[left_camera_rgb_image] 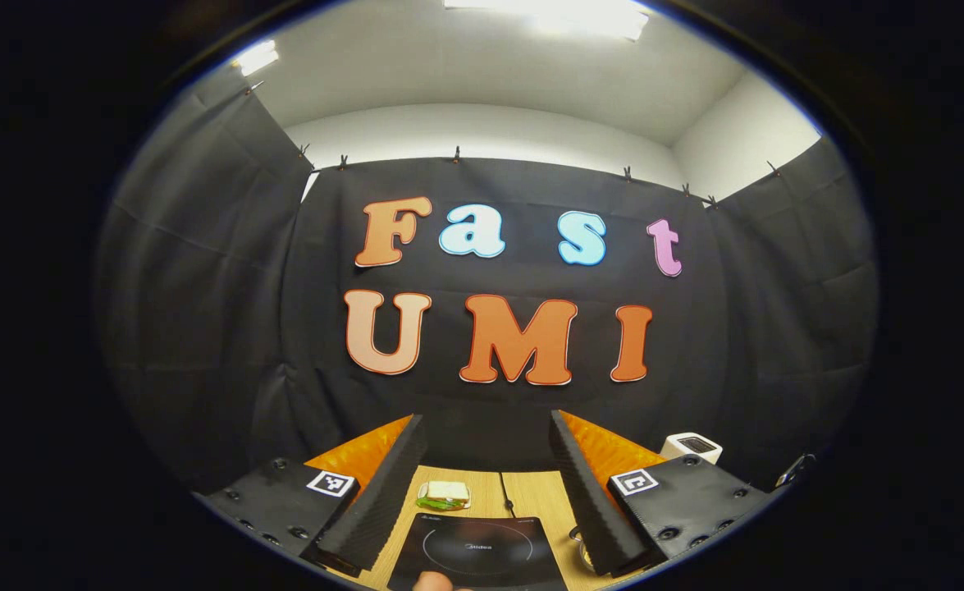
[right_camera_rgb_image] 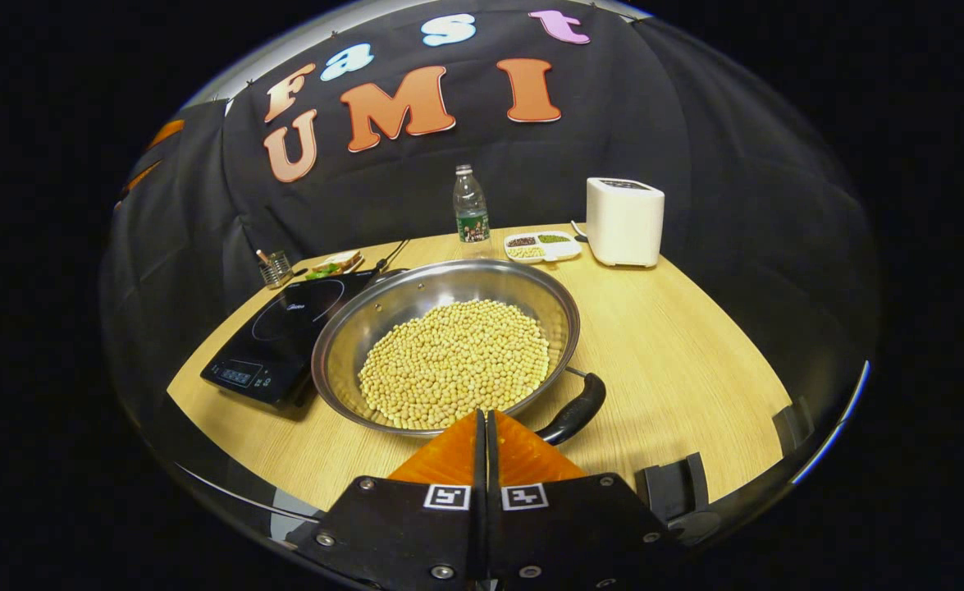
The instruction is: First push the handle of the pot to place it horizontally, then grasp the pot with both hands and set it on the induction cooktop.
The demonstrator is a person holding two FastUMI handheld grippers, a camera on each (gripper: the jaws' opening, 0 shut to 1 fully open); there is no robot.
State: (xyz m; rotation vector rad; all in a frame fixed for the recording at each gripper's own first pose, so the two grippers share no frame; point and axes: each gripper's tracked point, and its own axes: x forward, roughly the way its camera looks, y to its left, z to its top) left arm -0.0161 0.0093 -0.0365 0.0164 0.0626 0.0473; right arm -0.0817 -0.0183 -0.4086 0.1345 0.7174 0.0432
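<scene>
Step 1 of 2 in hand, by my reading: the handle push, not yet made. The pot (right_camera_rgb_image: 449,345), wide, steel and loaded with beans (right_camera_rgb_image: 455,364), sits on the table (right_camera_rgb_image: 678,328) with its left edge touching or overlapping the cooktop (right_camera_rgb_image: 285,336); which of the 2 I cannot tell. Its handle (right_camera_rgb_image: 573,409) juts from the pot's near right rim, angled toward the camera rather than lying sideways. Right gripper (right_camera_rgb_image: 486,420) hangs just before the pot's near rim, left of the handle, fingers pressed together with nothing between them, a fair pose for a poke. Next move likely calls for shifting it right to the handle's near side and sweeping the handle round, gently, since the beans lie loose. Left gripper (left_camera_rgb_image: 488,492) is held high and level, looking at the booth wall, jaws spread wide, empty, above the cooktop's near edge; a pale blur, perhaps a fingertip, sits at the bottom of the left gripper view. Behind the pot: bottle (right_camera_rgb_image: 470,205), white box (right_camera_rgb_image: 624,222), divided tray (right_camera_rgb_image: 541,245).
</scene>
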